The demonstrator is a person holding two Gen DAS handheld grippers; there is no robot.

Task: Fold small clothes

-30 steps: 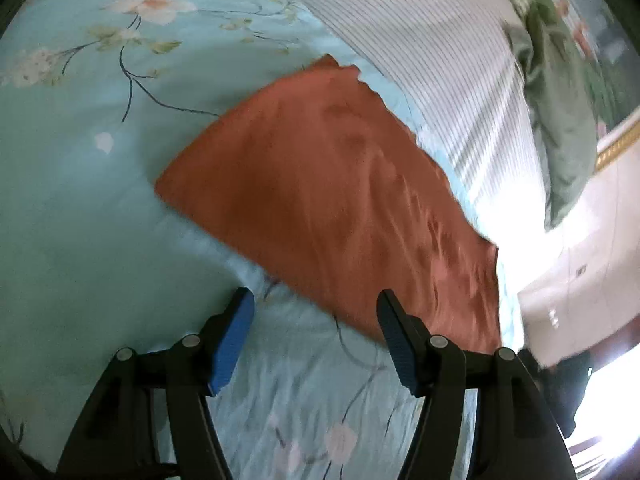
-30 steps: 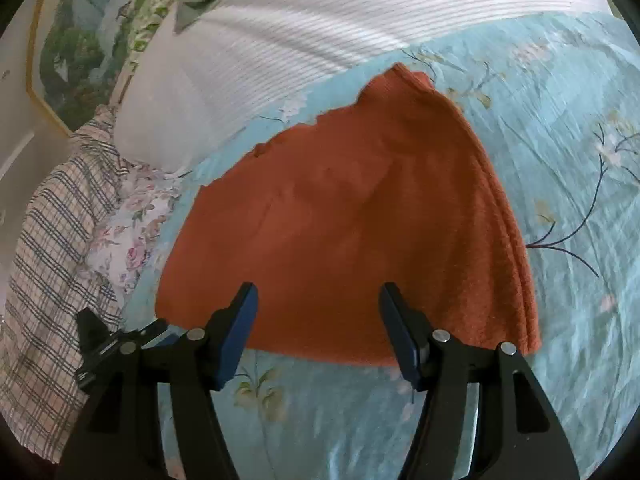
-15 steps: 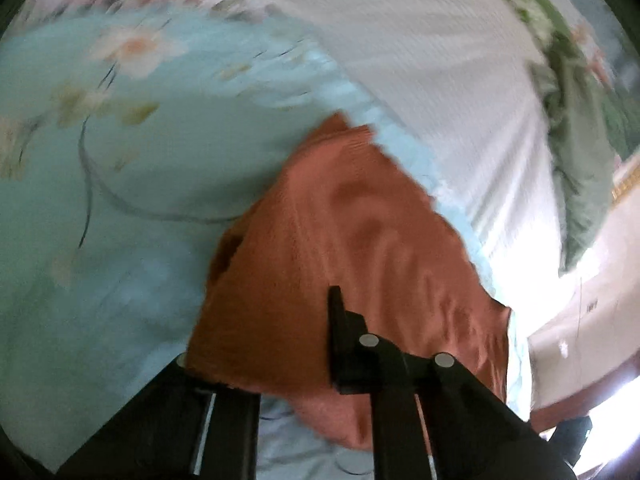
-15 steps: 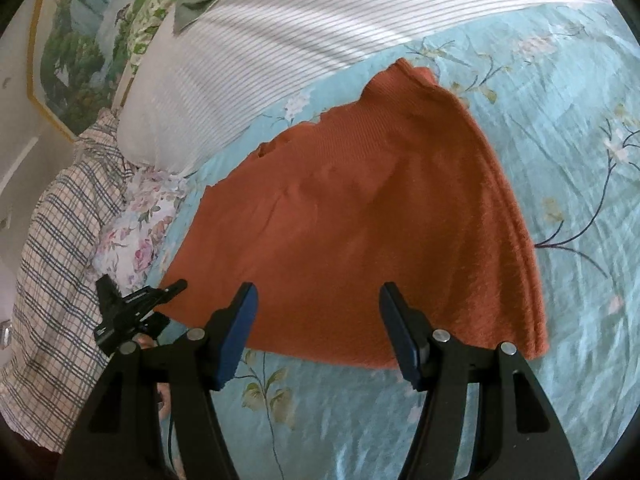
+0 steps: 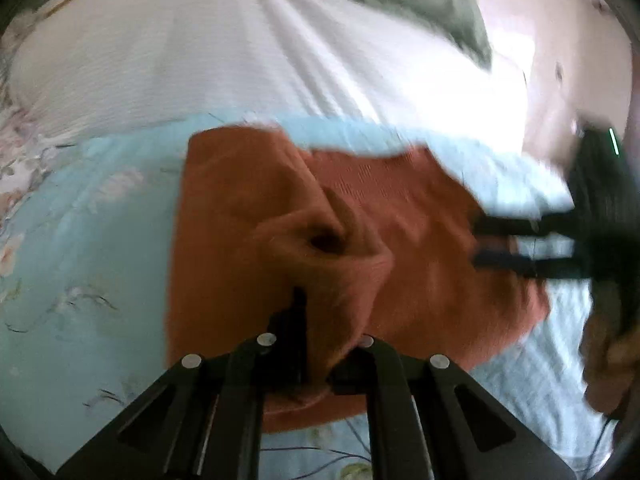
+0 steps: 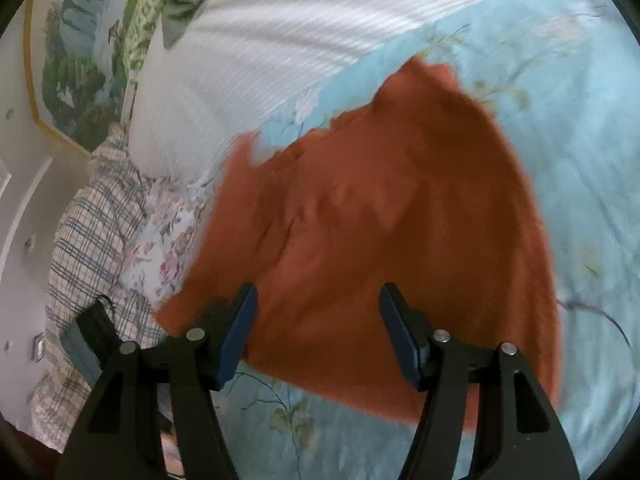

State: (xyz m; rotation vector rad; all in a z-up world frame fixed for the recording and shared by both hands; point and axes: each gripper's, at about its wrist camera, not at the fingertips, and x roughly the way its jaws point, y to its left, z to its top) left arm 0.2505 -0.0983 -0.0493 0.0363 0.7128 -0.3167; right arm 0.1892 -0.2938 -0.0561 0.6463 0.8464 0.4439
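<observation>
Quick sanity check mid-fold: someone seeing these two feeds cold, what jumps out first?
The orange-brown cloth, spread across the pale blue floral bedsheet, dominates both views. In the left wrist view the left gripper is shut on a bunched fold of it, lifting it into a ridge, while the right gripper hovers open over the near edge. Behind sits a white ribbed pillow.

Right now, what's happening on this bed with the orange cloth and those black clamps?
A person is folding an orange cloth on a floral bedsheet with a handheld clamp in each hand. The left gripper is pinched shut on a bunched edge of the cloth, lifting it. The right gripper hangs open above the near edge, gripping nothing.
</observation>
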